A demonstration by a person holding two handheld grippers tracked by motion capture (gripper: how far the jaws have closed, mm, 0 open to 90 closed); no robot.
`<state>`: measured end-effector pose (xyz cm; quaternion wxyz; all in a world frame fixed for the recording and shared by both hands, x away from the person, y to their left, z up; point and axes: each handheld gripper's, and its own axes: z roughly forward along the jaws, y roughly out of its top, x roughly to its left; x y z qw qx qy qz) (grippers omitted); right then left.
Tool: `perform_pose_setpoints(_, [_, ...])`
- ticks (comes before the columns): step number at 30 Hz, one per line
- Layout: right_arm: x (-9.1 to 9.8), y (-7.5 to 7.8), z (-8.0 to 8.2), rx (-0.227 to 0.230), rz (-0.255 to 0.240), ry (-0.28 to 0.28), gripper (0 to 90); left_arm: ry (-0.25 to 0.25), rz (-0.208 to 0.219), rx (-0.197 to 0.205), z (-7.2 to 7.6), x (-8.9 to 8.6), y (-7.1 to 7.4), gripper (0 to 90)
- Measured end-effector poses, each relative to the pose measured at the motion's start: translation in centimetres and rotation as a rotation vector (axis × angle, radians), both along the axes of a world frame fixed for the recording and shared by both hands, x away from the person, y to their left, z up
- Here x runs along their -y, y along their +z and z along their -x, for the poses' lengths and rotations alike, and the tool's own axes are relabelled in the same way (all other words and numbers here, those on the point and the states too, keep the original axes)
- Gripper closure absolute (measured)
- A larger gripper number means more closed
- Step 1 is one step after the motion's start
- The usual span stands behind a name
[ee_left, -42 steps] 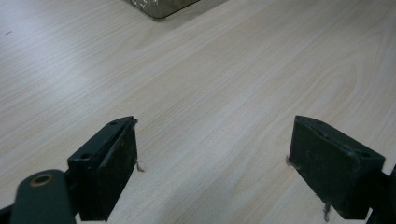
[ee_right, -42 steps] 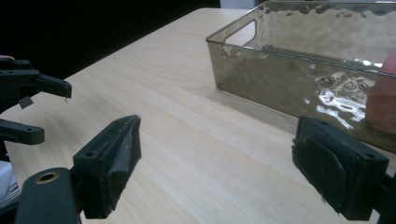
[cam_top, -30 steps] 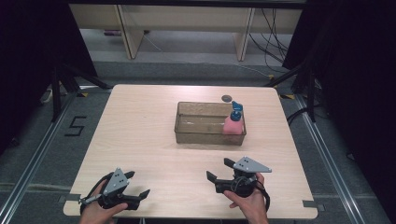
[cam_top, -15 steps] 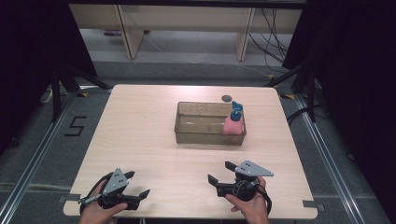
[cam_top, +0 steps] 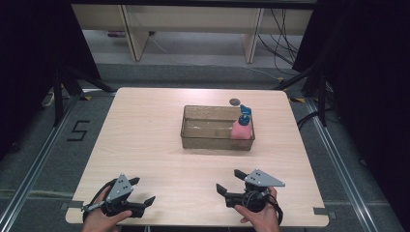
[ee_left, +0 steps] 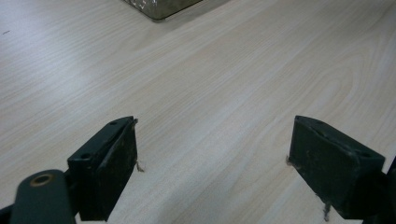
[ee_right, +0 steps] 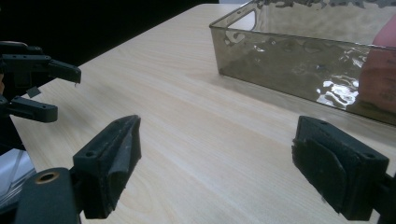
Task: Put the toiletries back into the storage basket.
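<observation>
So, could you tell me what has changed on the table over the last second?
The right gripper drew back slightly toward the near edge, open and empty. The left gripper stayed put, also open. The pink bottle stands in the clear bin as before.

**Black jaws, grey plates**

The left gripper (cam_top: 142, 191) and the right gripper (cam_top: 229, 181) are black, two-jawed tools, each topped by a grey three-cornered plate dotted with small dark screws. Up close, each jaw is a blocky wedge with a flat, scuffed pad and small recessed screw holes; a brass-coloured ring sits at the lower left. A black cable loops under the right gripper.
</observation>
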<state>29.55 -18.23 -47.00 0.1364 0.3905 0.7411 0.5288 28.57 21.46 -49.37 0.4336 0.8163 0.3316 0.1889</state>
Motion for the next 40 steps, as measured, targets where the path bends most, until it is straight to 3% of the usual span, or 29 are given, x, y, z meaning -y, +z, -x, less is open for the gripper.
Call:
perform_pose_setpoints(3, [0.1, 0.0, 0.0, -0.002, 0.004, 0.004, 16.2, -0.013, -0.024, 0.009, -0.1, -0.2, 0.1, 14.8])
perform_pose_setpoints(4, [0.0, -0.1, 0.2, -0.013, -0.011, -0.007, 16.1, -0.005, 0.002, 0.002, 0.0, 0.0, 0.0, 14.8])
perform_pose_setpoints(6, [0.2, -0.1, 0.1, 0.009, 0.009, -0.005, 16.1, -0.006, -0.015, 0.002, 0.0, -0.1, 0.0, 14.8])
perform_pose_setpoints(7, [0.1, -0.1, 0.3, -0.017, -0.012, -0.011, 16.1, -0.006, -0.015, 0.003, -0.1, -0.1, 0.0, 14.8])
perform_pose_setpoints(11, [0.4, 0.0, 0.3, 0.007, 0.009, -0.003, 16.1, 0.001, 0.009, -0.002, 0.0, 0.1, 0.0, 14.8])
perform_pose_setpoints(21, [0.5, -0.1, 0.8, -0.018, -0.008, -0.010, 16.1, 0.001, 0.010, -0.001, 0.0, 0.1, 0.0, 14.8])
perform_pose_setpoints(22, [0.6, -0.2, 0.7, 0.002, -0.007, -0.008, 16.0, -0.001, -0.017, 0.000, 0.0, -0.1, 0.0, 14.8])
perform_pose_setpoints(25, [0.7, -0.2, 0.8, -0.001, -0.009, -0.003, 16.0, -0.002, -0.017, 0.000, 0.0, -0.1, 0.0, 14.8])
perform_pose_setpoints(26, [0.8, -0.1, 0.9, 0.011, 0.005, -0.012, 16.0, 0.001, 0.010, -0.001, 0.0, 0.1, -0.1, 14.8])
perform_pose_setpoints(27, [0.6, 0.0, 1.2, -0.041, -0.018, -0.022, 16.0, 0.001, 0.010, -0.002, 0.0, 0.1, 0.0, 14.8])
perform_pose_setpoints(28, [0.8, -0.2, 1.0, 0.007, -0.001, -0.018, 16.0, -0.001, 0.010, -0.001, 0.0, 0.1, 0.0, 14.8])
perform_pose_setpoints(40, [1.1, -0.3, 1.5, -0.003, -0.014, -0.014, 16.0, 0.001, 0.008, 0.000, 0.0, 0.1, 0.0, 14.8])
